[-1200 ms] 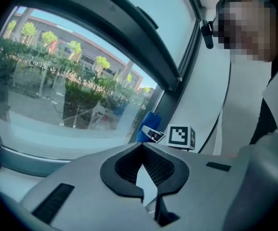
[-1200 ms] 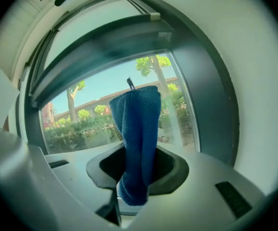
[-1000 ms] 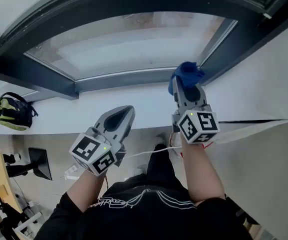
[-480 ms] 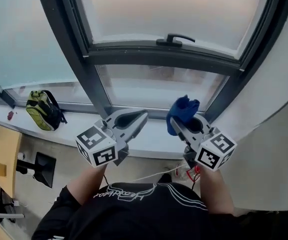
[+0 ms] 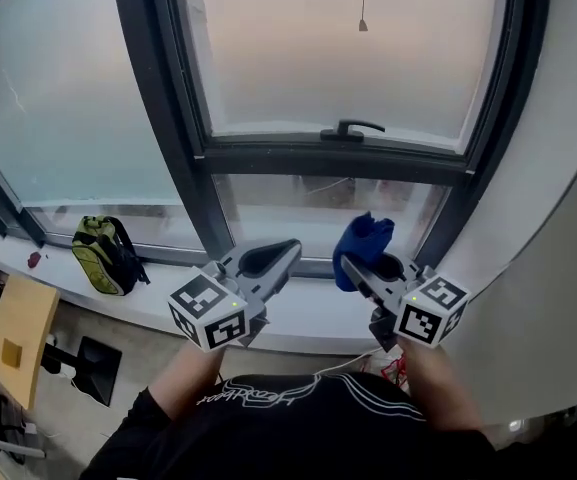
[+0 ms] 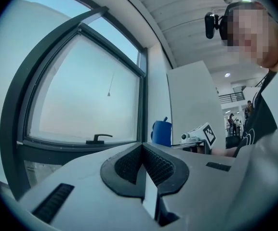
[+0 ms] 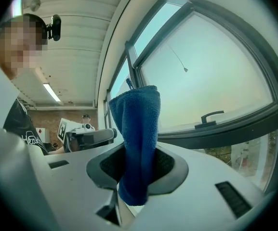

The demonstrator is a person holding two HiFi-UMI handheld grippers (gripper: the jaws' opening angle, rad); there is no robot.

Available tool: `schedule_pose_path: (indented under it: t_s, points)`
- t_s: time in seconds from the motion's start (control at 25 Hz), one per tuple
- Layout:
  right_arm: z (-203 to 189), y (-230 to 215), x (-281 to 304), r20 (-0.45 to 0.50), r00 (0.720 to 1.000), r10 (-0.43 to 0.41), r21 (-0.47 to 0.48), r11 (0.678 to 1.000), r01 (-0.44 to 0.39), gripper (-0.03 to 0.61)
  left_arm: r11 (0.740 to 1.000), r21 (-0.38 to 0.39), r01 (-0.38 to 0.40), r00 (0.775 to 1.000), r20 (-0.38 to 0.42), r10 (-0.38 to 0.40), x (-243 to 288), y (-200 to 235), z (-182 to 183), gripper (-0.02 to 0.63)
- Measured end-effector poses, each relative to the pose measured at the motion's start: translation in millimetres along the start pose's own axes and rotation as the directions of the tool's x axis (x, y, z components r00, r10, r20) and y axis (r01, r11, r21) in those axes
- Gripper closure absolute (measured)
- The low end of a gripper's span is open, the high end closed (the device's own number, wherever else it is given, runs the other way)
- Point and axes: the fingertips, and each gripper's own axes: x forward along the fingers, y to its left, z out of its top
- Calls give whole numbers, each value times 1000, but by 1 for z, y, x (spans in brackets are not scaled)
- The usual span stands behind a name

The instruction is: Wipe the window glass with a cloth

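right gripper (image 5: pixel 359 269) clamped on blue cloth (image 5: pixel 365 237), left gripper (image 5: pixel 289 249) closed & empty, cloth not on the window glass (image 5: pixel 338 58) yet so wiping's all left imo

A green backpack (image 5: pixel 106 255) sits on the sill (image 5: pixel 68 286) (a small red thing (image 5: pixel 34 260), possibly a cap, lies nearby).

Soft daylight through window glass (image 5: pixel 338 58); fisheye edges dark.

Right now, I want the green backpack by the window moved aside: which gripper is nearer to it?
Left. The left gripper is to the right of the backpack; the right gripper, shut on the blue cloth, lies farther right, beyond the left one.
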Motion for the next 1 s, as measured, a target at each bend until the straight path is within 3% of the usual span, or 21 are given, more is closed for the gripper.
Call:
schedule_pose_path:
  t_s: [0.44,1.0]
  points:
    - [3,5,6,-10,1000,24,-4,1000,-24,486,1000,5,-12,1000,24,12,-2,-3,7,609]
    - [-2,11,11,1,999,-37,-19,999,37,486,1000,-16,-11,999,34,12,-20,-3,4,609]
